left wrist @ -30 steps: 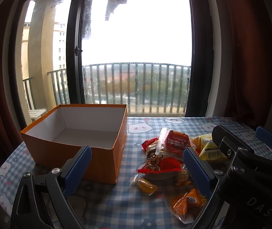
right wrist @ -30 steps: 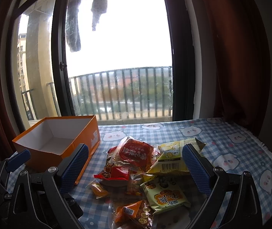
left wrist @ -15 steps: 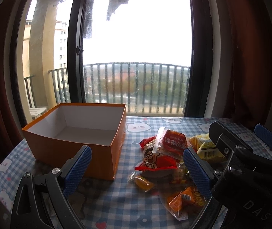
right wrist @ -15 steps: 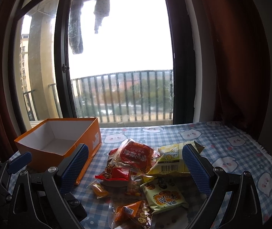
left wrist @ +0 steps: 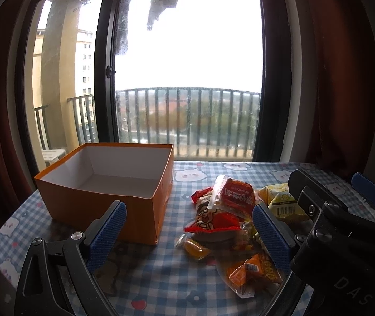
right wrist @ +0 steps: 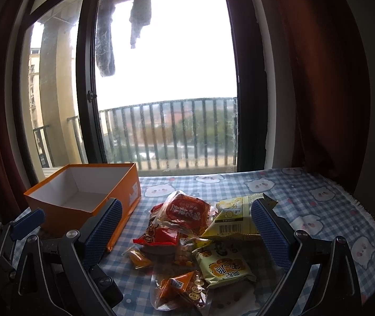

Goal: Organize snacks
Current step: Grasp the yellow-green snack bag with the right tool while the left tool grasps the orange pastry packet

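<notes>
An empty orange box [left wrist: 103,205] [right wrist: 63,216] with a white inside stands on the left of the table. To its right lies a pile of snack packets: a red packet [left wrist: 236,194] [right wrist: 187,210] on top, a yellow one [left wrist: 285,205] [right wrist: 234,218], a pale green one [right wrist: 224,266] and small orange ones [left wrist: 250,271] [right wrist: 179,287]. My left gripper [left wrist: 190,234] hangs open above the table between box and pile, holding nothing. My right gripper [right wrist: 187,234] is open over the pile, also holding nothing. The right gripper's body [left wrist: 345,237] shows at the right in the left wrist view.
The table wears a blue checked cloth [right wrist: 319,202] with bear prints. Behind it is a tall window with a balcony railing [left wrist: 187,121], laundry hanging above, and dark red curtains [right wrist: 319,79] at both sides. The cloth's fringed right edge [right wrist: 371,221] is close.
Both views have shifted slightly: the box and snack pile sit a little lower and nearer in the frames. Both grippers stay open and nothing has been picked up.
</notes>
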